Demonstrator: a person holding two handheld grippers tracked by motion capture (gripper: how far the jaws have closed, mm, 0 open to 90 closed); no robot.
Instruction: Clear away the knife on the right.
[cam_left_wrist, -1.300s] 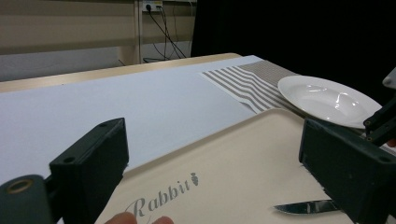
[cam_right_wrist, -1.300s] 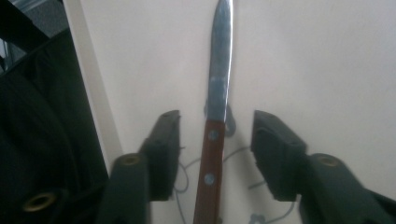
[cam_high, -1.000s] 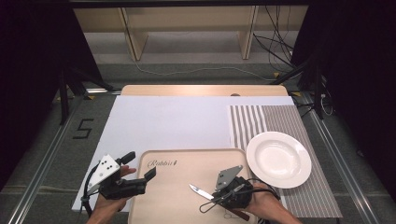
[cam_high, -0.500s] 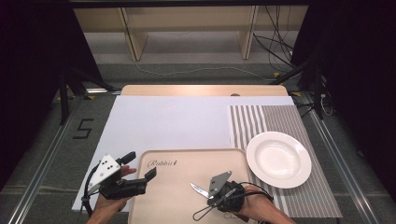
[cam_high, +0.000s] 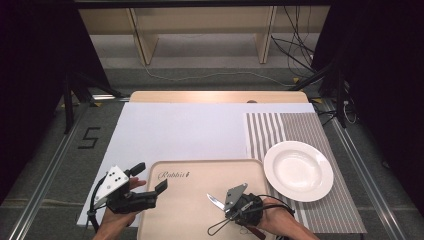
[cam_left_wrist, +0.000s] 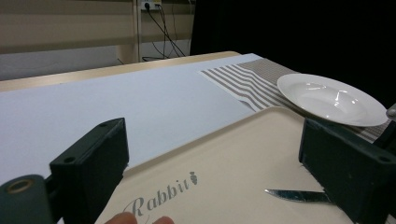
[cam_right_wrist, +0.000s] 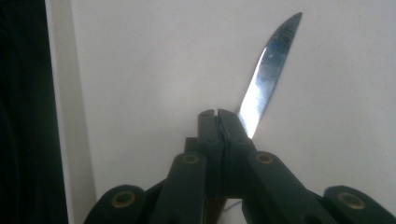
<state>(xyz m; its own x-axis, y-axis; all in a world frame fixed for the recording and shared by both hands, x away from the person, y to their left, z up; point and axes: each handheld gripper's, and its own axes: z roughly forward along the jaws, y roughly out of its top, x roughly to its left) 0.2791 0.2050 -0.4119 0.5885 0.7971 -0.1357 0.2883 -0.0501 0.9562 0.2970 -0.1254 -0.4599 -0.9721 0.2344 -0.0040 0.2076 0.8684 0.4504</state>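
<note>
The tray (cam_high: 195, 200) fills the lower middle of the high view; nothing lies flat in it that I can see. The plate (cam_high: 298, 170), empty, sits right of it on the striped mat (cam_high: 280, 132). My left claw (cam_high: 150, 189) hangs spread wide at the tray's left edge. My right claw (cam_right_wrist: 217, 114), pinched tight on the knife (cam_right_wrist: 268, 74), holds its blade over the tray, pointing upper left, away from the plate; that hand is nearer the plate.

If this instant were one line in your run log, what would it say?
right gripper: shut on knife, over tray | left gripper: open, at tray's left edge | plate: empty, on striped mat
</note>
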